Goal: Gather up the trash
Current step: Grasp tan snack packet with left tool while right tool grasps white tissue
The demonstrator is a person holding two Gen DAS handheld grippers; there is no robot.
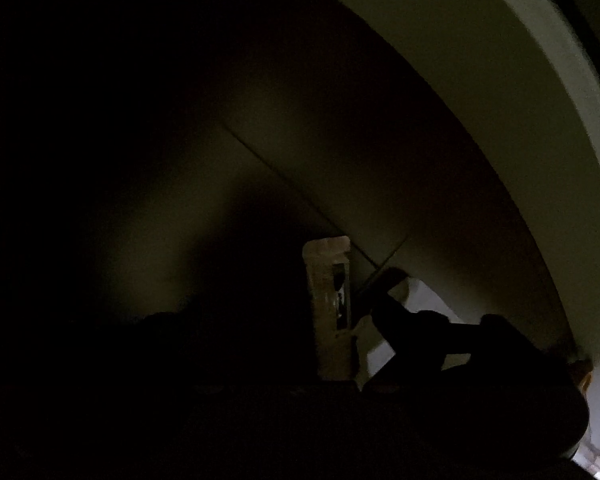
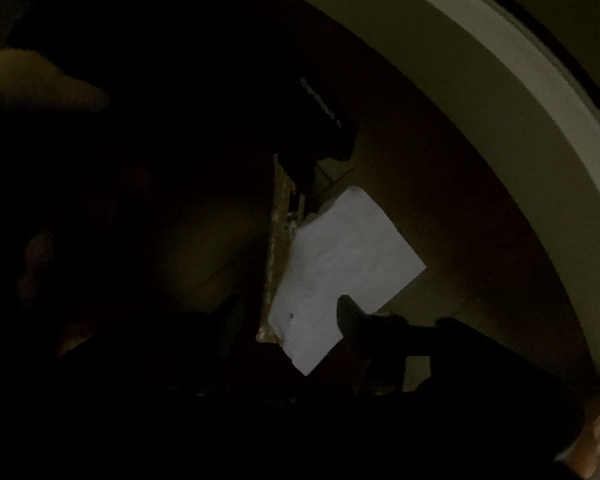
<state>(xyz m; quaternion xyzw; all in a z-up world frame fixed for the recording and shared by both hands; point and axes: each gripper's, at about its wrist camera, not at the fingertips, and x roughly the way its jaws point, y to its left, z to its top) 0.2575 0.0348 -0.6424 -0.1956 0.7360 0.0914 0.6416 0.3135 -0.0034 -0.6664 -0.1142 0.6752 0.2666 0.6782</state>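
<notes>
Both views are very dark. In the left wrist view a flat tan cardboard piece (image 1: 332,312) with a small window stands upright between my left gripper's (image 1: 300,340) dark fingers; only the right finger (image 1: 396,328) shows. A white paper sheet (image 1: 424,312) lies behind it. In the right wrist view the white paper (image 2: 340,272) sits between my right gripper's (image 2: 296,324) fingers, the right finger (image 2: 352,320) overlapping its lower edge. The cardboard's edge (image 2: 274,248) stands just left of the paper. The other gripper's dark body (image 2: 320,128) is above.
A dim tiled floor (image 1: 340,152) with thin joint lines fills the background. A pale curved band like a wall base or door frame (image 1: 560,120) runs along the right side, also in the right wrist view (image 2: 540,100). The left half is black shadow.
</notes>
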